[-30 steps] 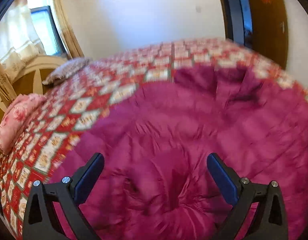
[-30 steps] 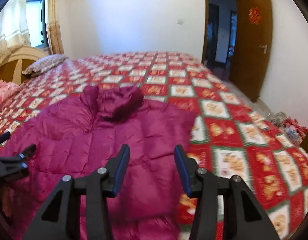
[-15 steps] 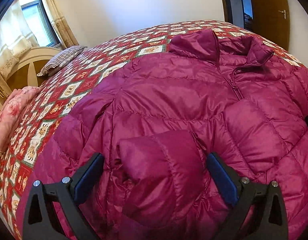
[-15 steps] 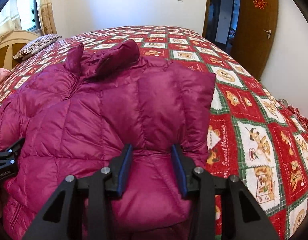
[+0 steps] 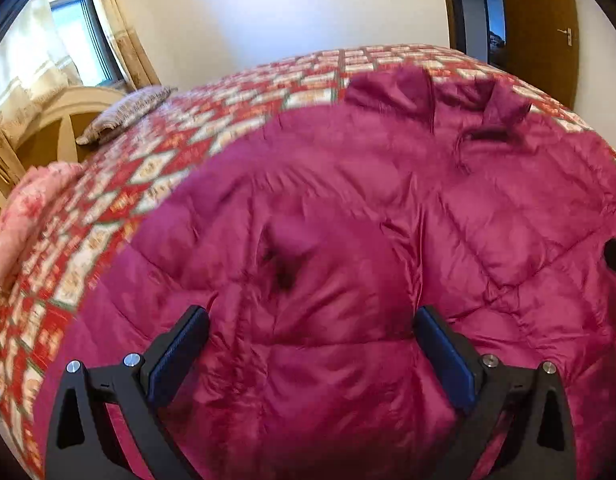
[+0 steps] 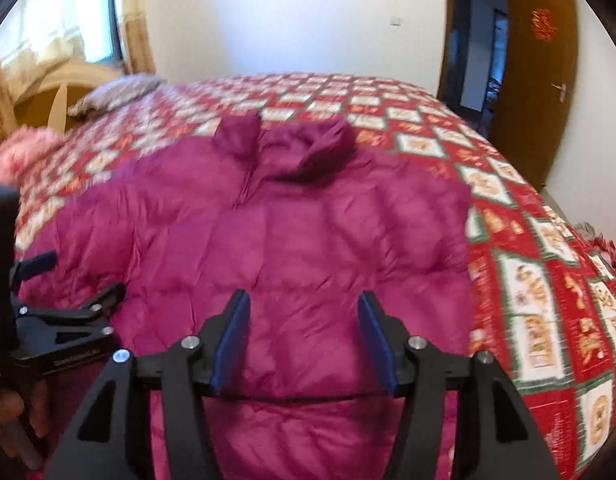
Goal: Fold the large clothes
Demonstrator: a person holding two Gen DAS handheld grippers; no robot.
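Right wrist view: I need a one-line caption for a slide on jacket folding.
Right gripper, jaws open, poised over a magenta puffer jacket spread on a red patterned bedspread, left gripper at the jacket's far side.

Both cameras sit just behind their own fingers, tilted down across the bed (image 6: 548,288) toward the far wall. The left view hangs close over the jacket (image 5: 348,240), which fills its frame. The right view stands farther back and right. Both share the jacket, pillow (image 6: 116,92) and door (image 6: 544,80).
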